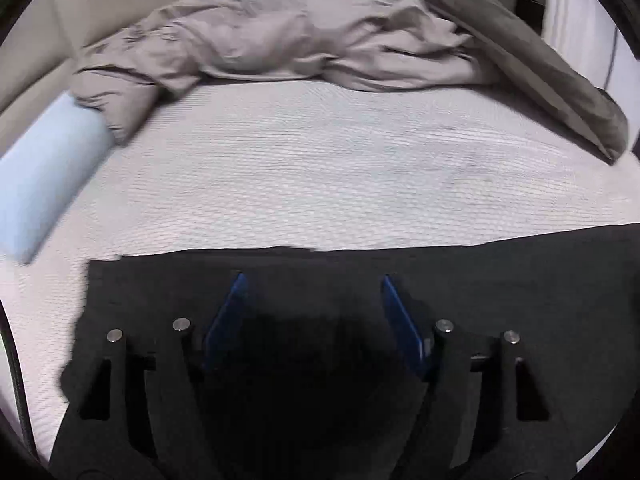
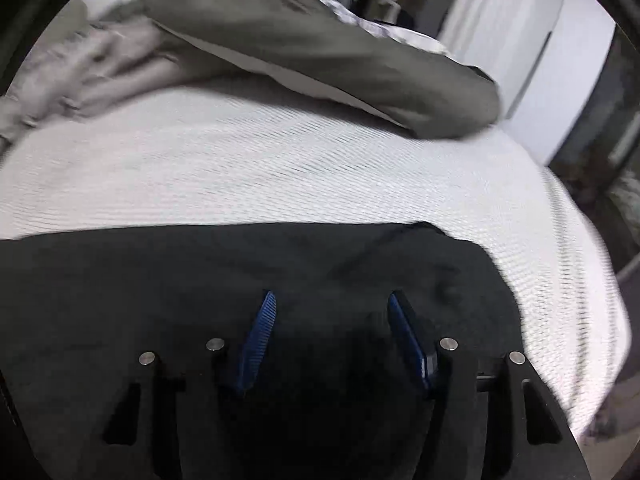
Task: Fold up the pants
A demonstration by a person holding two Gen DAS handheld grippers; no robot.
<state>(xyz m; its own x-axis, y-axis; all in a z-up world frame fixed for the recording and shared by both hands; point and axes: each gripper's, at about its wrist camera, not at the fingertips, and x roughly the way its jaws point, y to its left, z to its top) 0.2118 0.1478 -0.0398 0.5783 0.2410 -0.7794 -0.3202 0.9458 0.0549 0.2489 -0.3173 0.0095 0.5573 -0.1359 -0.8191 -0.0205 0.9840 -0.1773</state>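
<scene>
Black pants point(image 1: 500, 276) lie spread flat across the near part of a white ribbed bed sheet point(image 1: 320, 168). In the left wrist view their far edge runs straight from left to right and a corner sits at the left. My left gripper point(image 1: 312, 280) hovers over this dark cloth with its blue pads point(image 1: 230, 316) wide apart and nothing visibly pinched. In the right wrist view the pants point(image 2: 160, 272) end in a rounded corner at the right. My right gripper point(image 2: 332, 296) stands open above them, blue pads point(image 2: 260, 332) apart. Under both grippers the cloth is in deep shadow.
A crumpled grey duvet point(image 1: 280, 40) lies across the far side of the bed. A dark grey pillow point(image 2: 320, 48) slants along the far right. A pale blue bolster point(image 1: 48, 184) lies at the left edge. The sheet point(image 2: 280, 168) drops off at the right beside white cupboards point(image 2: 560, 92).
</scene>
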